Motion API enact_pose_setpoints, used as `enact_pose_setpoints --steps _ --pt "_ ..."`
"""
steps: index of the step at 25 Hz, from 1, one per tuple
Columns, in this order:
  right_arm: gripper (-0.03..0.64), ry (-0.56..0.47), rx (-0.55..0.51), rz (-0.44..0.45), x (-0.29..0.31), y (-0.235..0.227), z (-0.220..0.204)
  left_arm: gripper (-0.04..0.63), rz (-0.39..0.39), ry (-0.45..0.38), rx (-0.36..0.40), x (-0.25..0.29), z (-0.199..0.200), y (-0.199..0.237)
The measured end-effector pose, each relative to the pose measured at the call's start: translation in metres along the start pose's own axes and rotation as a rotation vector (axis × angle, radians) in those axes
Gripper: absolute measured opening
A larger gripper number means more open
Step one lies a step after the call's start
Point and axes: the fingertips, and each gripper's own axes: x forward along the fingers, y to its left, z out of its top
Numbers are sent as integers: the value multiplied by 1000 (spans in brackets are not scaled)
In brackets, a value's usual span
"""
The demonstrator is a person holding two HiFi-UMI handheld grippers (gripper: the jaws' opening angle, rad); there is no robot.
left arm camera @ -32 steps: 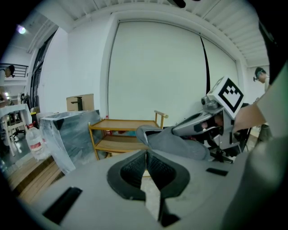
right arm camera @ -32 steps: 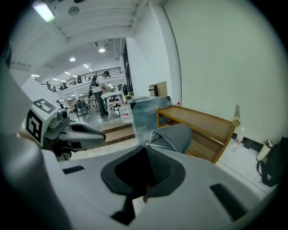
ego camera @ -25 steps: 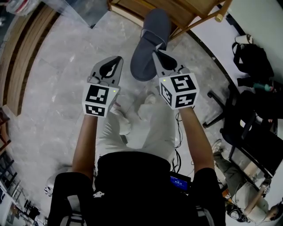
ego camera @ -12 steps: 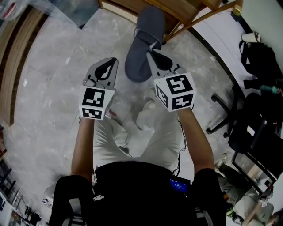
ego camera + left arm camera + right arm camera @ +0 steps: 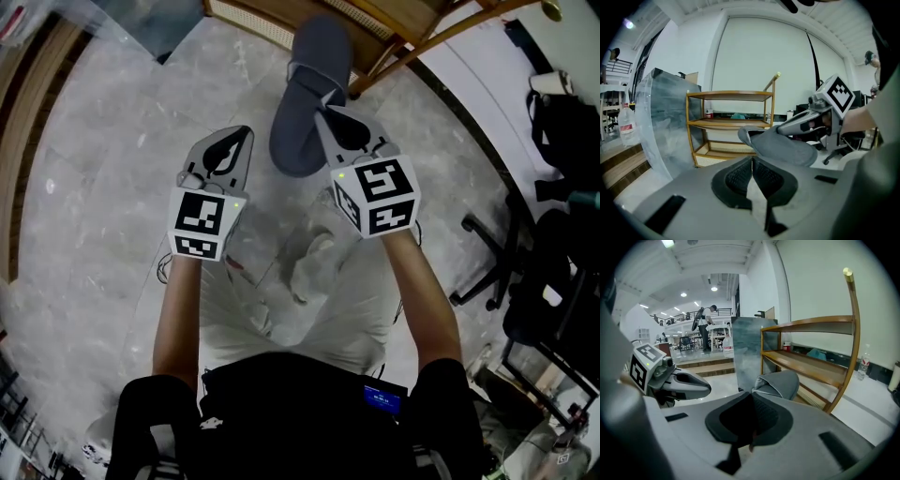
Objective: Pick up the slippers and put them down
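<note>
left gripper [image 5: 242, 139]: Its two jaws are pressed together and there is nothing in them. It hangs in the air just beside the other gripper.
right gripper [image 5: 328, 114]: Its jaws are squeezed tight on the side edge of the slipper [image 5: 307, 103].
slipper: It is grey, and it is the only one we can see. It is up in the air, over the floor, and only the right gripper touches it. Its toe points away from us, toward the shelf.
how it feels: We think it is light and soft. It looks bendy, and the fuzzy cloth should not slide out of the jaws. We see nothing on it that could break.
where to hold: The side edge near the middle, where the top flap starts, looks like a good spot. The edge is thin enough to pinch there. Held on one side only, the slipper may droop or swing, so we want a firm pinch.
floor [image 5: 112, 187]: It is pale stone, right under the slipper. We think this is where the slipper should go down.
shelf [image 5: 725, 123]: It is made of wood and stands past the slipper, farthest from us.
</note>
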Motion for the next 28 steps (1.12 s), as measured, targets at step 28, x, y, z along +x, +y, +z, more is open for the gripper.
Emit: enact_pose_setpoints --steps 28 --pt "5 -28 -181 -71 14 24 -50 6 -26 -119 53 0 -78 6"
